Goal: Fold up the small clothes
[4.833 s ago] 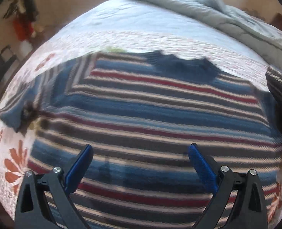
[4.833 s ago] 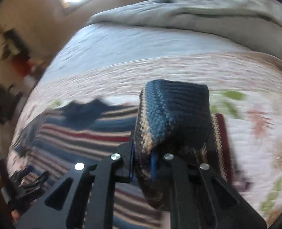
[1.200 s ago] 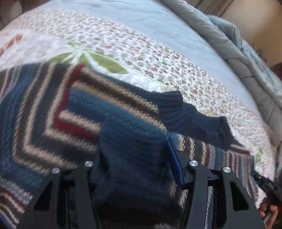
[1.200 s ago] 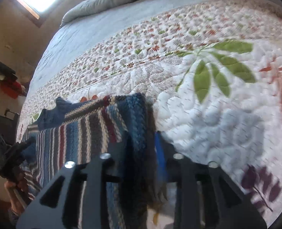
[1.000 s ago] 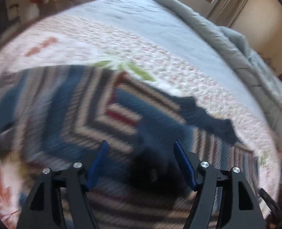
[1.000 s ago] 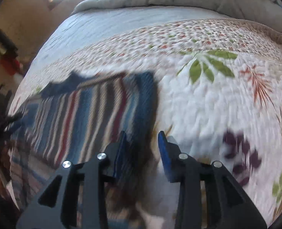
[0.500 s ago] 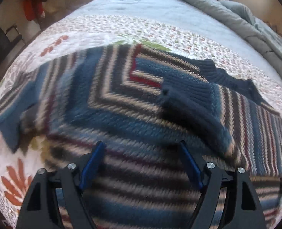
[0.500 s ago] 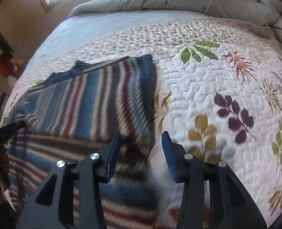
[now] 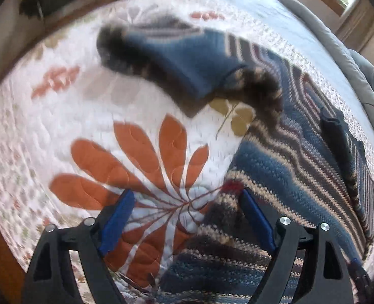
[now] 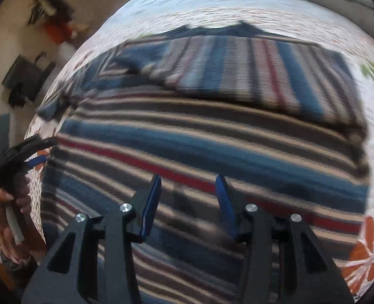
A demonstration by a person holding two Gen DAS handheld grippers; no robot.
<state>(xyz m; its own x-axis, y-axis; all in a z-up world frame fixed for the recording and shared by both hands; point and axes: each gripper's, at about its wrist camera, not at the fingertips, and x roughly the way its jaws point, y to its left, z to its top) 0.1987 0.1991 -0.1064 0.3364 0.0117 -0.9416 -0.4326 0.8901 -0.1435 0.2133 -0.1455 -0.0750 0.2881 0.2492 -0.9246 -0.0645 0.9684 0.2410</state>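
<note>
Striped sweater (image 10: pixel 212 136) is laid flat on the quilted bed (image 9: pixel 47 126), one sleeve already folded across the far part, the other sleeve (image 9: pixel 176 58) spread out to the far left. Left tongs (image 9: pixel 184 210) have just been opening, now wide, nothing betw. them, hovering over the hem's left corner. Right tongs (image 10: pixel 188 200) have also been opening, partly apart, empty, above the sweater's near middle. Risk, as judged: thick knit may be pinched only in its top layer, or bunched, so the fold goes crooked. No containers seen.

White floral quilt (image 9: pixel 60 131) — grey duvet (image 9: pixel 359 76) bunched beyond it.
</note>
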